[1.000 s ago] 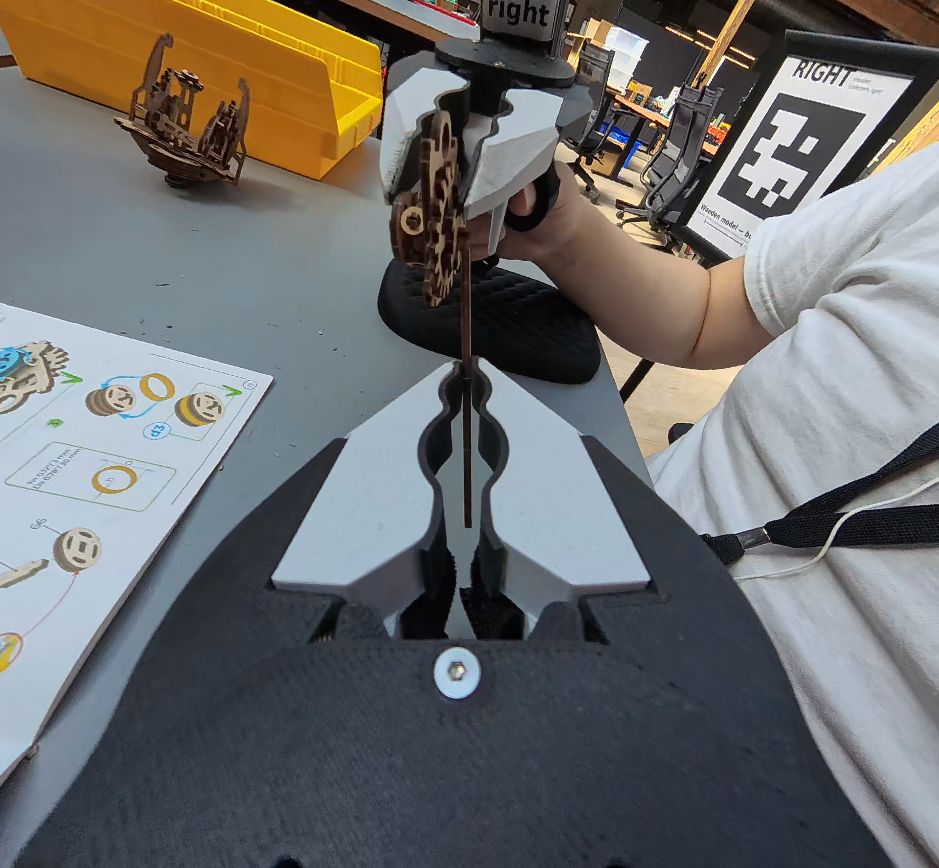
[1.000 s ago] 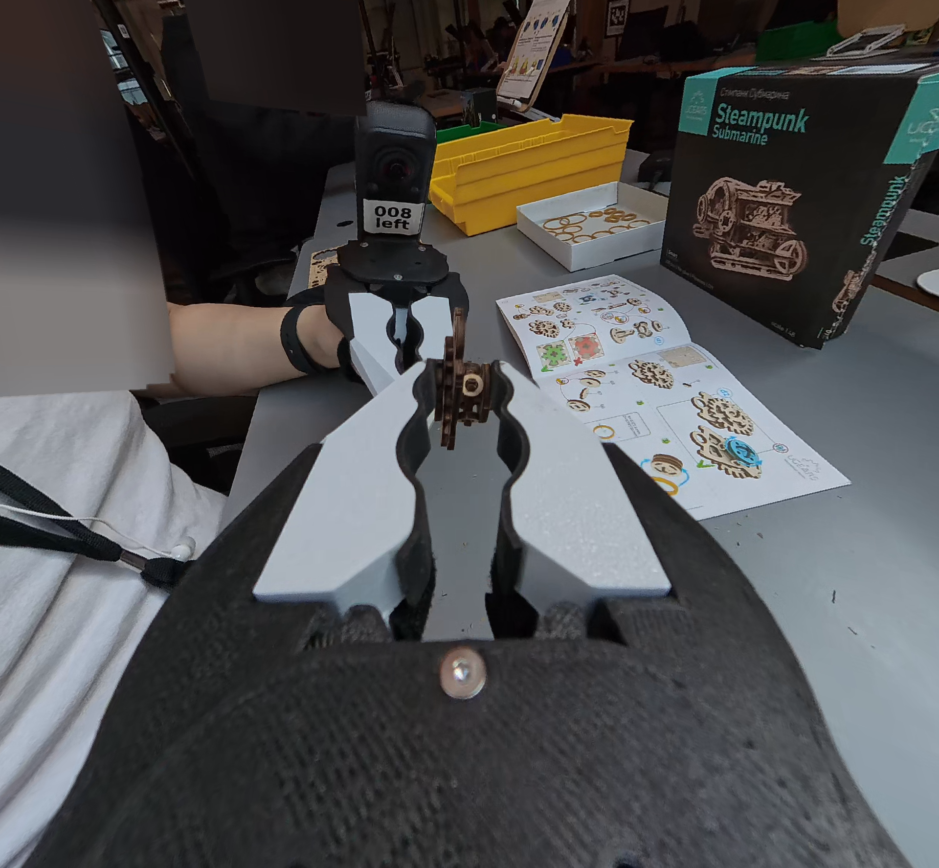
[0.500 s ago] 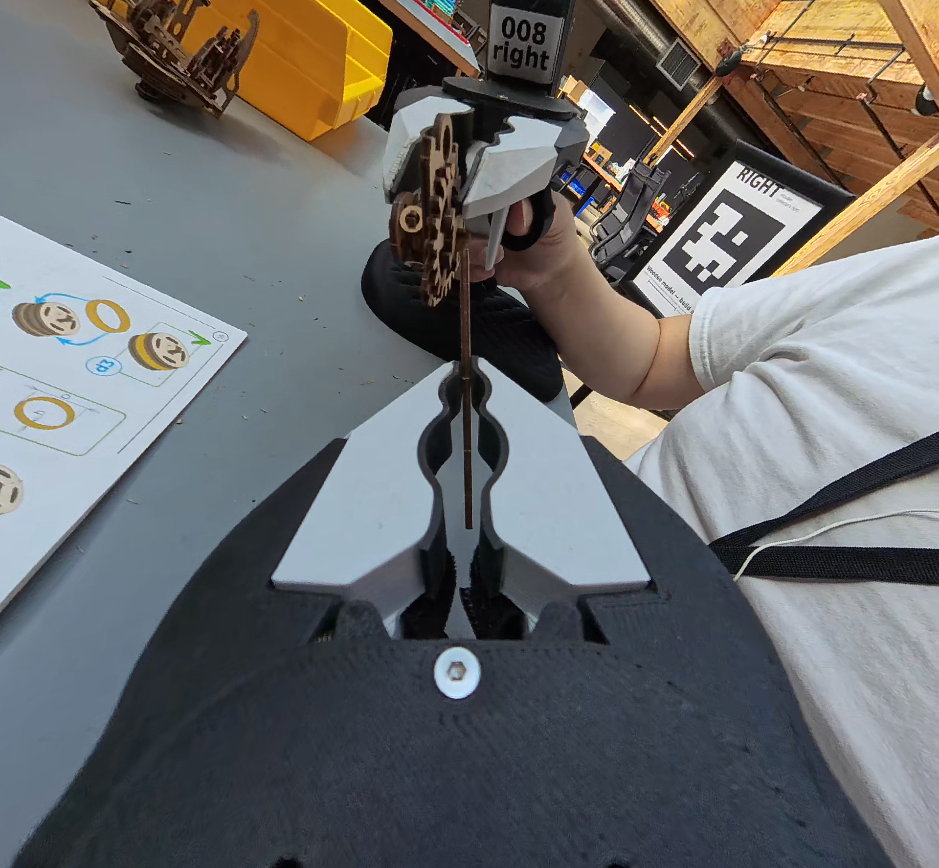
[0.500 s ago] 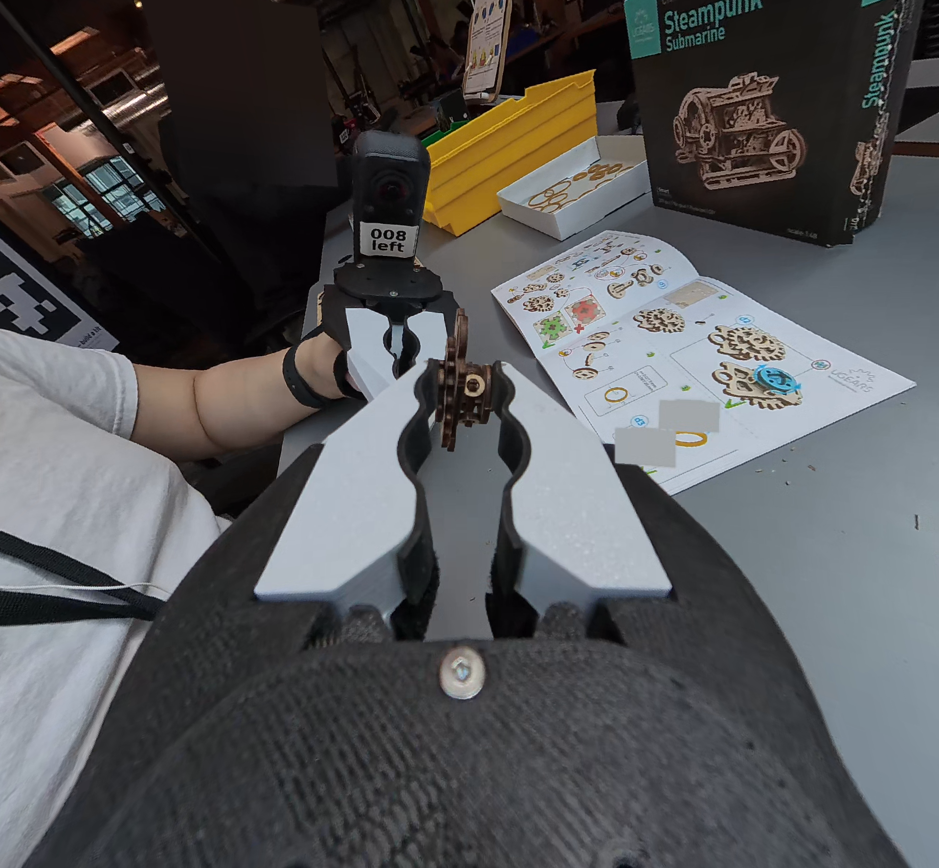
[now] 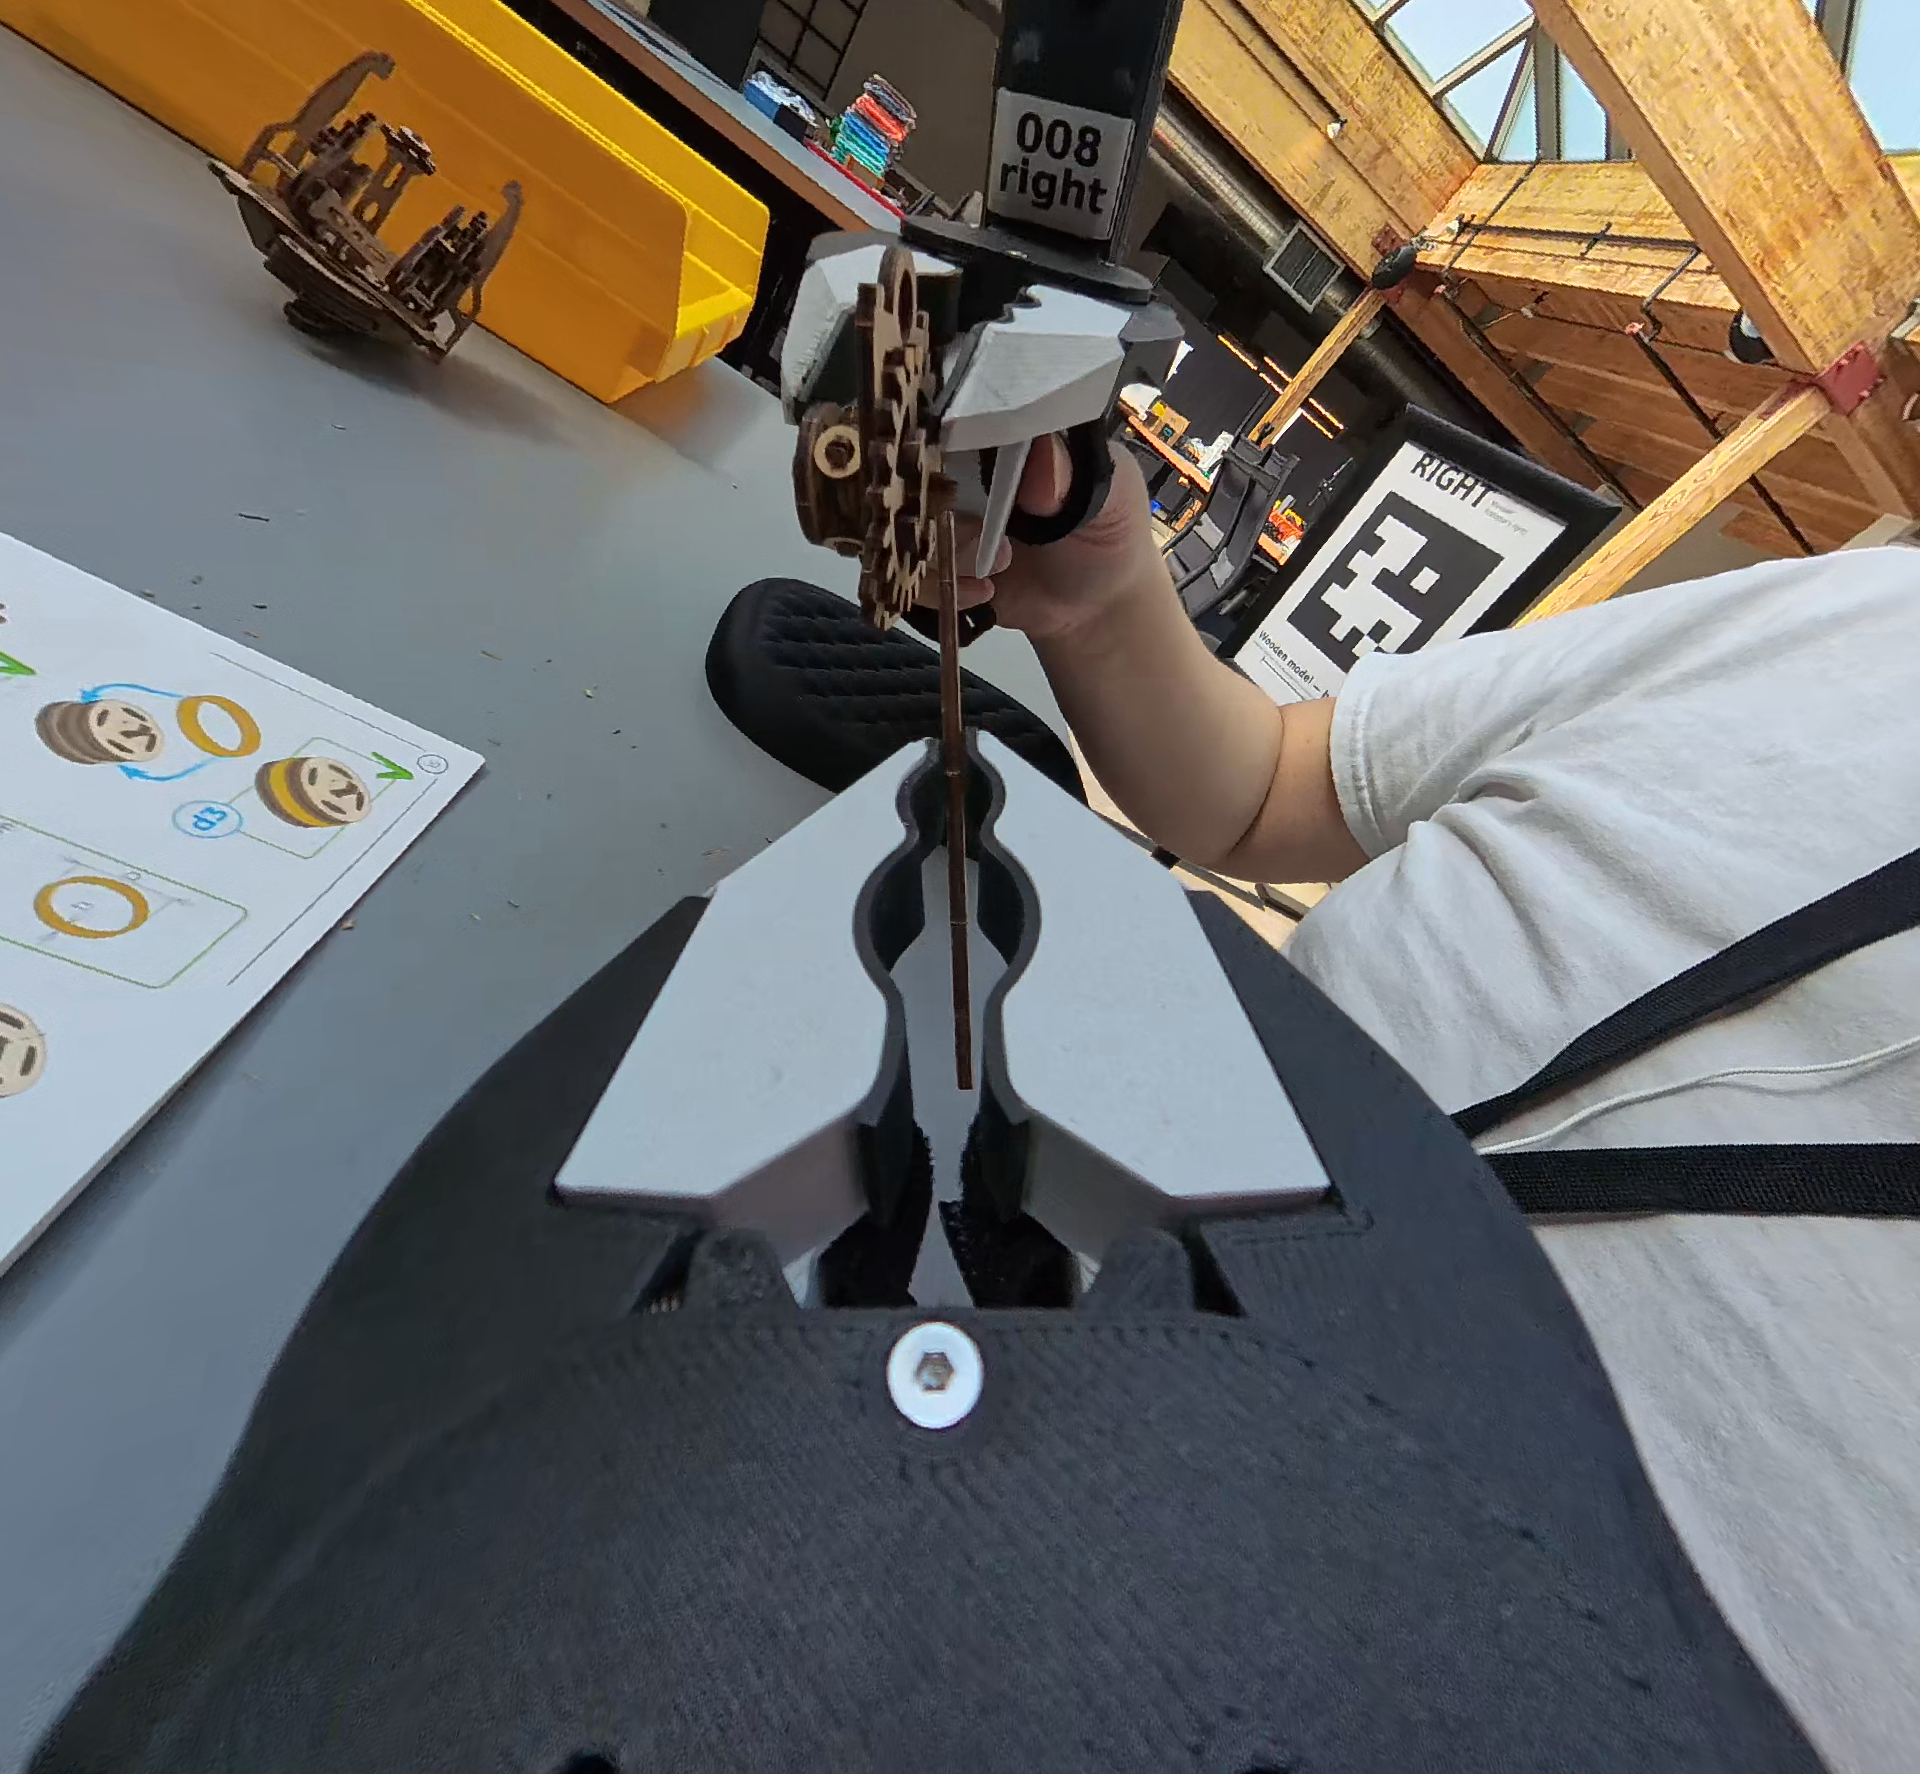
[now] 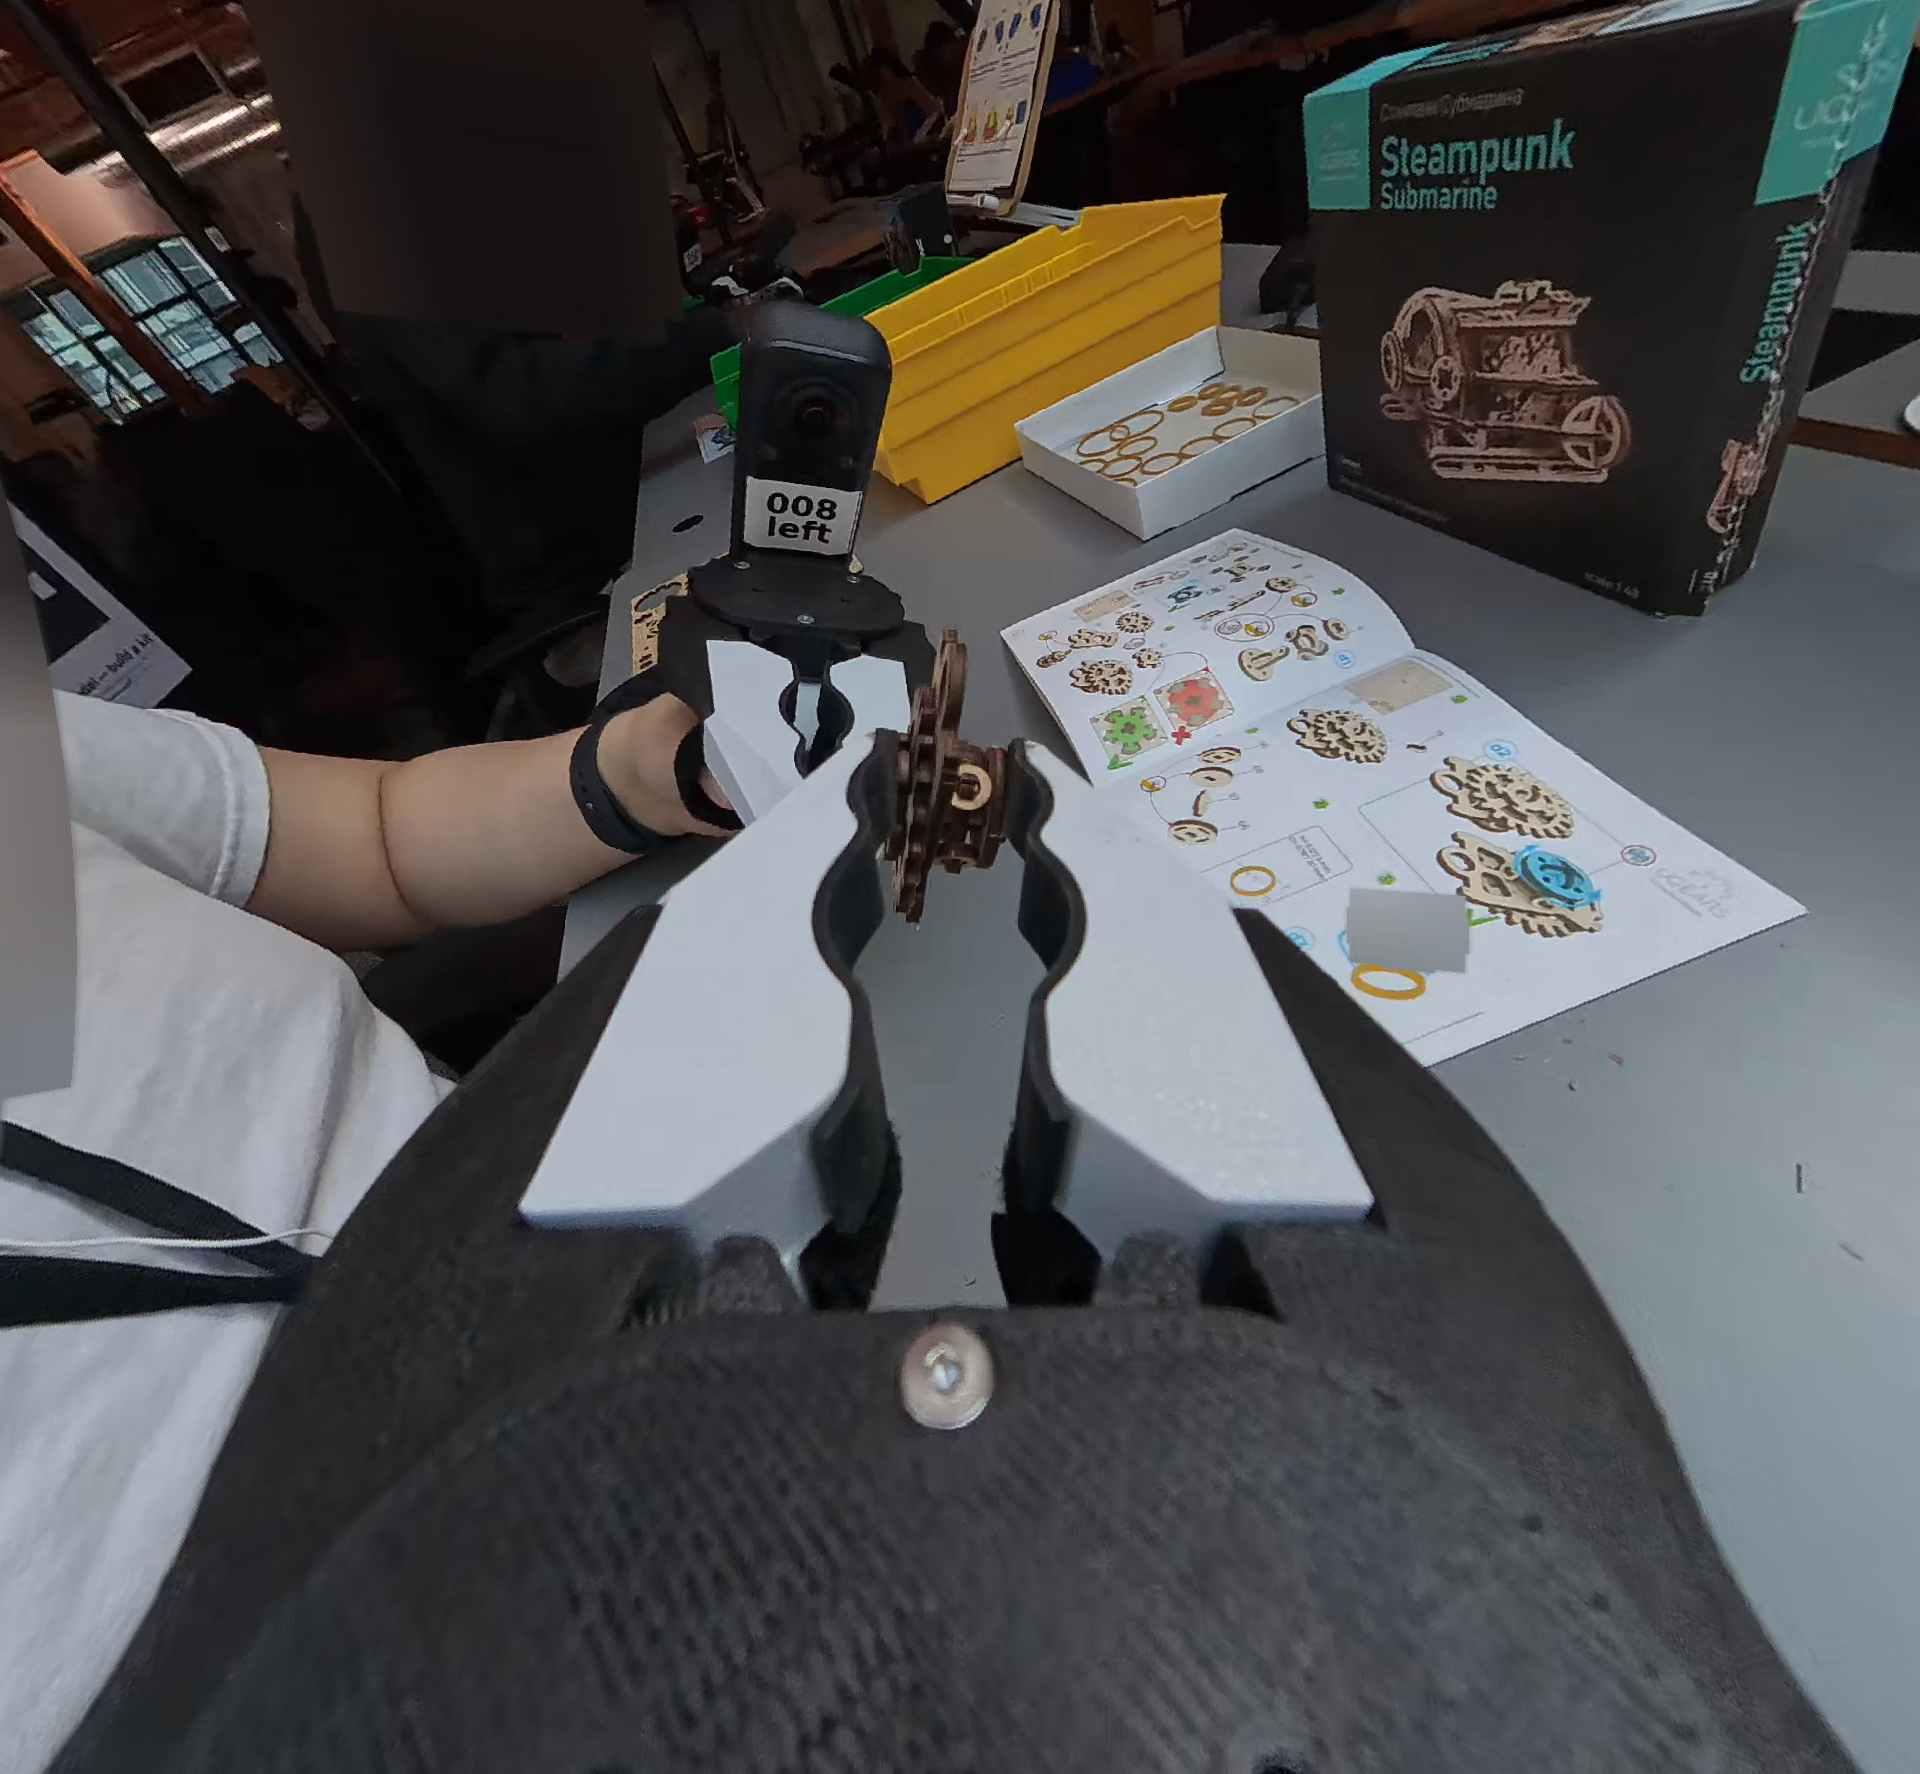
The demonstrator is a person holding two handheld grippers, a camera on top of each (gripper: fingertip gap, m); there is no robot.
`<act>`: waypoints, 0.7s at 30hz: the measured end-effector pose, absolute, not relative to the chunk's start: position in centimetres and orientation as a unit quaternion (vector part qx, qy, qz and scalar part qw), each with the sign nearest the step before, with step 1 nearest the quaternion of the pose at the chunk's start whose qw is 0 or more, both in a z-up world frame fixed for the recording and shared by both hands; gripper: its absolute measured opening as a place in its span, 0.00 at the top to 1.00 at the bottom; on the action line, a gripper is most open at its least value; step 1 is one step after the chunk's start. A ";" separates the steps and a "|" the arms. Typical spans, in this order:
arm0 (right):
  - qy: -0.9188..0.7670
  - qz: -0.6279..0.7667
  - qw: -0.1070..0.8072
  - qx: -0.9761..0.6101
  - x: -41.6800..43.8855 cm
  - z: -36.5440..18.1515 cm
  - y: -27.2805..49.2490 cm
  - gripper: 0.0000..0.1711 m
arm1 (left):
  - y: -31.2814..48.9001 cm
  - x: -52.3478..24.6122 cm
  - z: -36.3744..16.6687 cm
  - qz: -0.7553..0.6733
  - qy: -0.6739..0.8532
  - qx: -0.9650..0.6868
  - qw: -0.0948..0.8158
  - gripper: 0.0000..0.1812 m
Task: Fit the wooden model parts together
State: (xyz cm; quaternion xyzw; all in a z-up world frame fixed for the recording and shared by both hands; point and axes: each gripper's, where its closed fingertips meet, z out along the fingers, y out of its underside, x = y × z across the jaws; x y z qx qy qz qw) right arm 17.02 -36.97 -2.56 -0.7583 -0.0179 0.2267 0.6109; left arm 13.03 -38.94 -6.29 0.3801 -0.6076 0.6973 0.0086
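My left gripper (image 5: 951,760) is shut on a thin dark wooden strip (image 5: 956,903), seen edge-on and running forward between the fingers. The strip's far end meets a wooden gear cluster (image 5: 878,457) held in front of it. My right gripper (image 6: 940,756) is shut on that gear cluster (image 6: 945,810), with a large toothed wheel standing up past the fingertips. The two grippers face each other above the table's near edge. The right gripper (image 5: 914,374) shows in the left wrist view and the left gripper (image 6: 805,716) in the right wrist view. The strip is not clear in the right wrist view.
On the grey table (image 5: 416,519) are a partly built wooden model (image 5: 353,249), a yellow bin (image 5: 499,124), an open instruction booklet (image 6: 1455,768), a white tray of rings (image 6: 1174,446) and a black kit box (image 6: 1600,322). The person's arms and white shirt (image 5: 1662,893) are close by. There is about 6 cm between the tips of the two grippers.
Both grippers have tilted and shifted together, so the background has moved in both views. The strip and the gear cluster stay gripped and against each other.
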 end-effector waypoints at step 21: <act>0.116 0.333 0.563 -0.748 18.5 -5.5 -35.3 0.88 | -37.9 13.8 -7.6 0.709 -0.524 0.459 0.112 1.00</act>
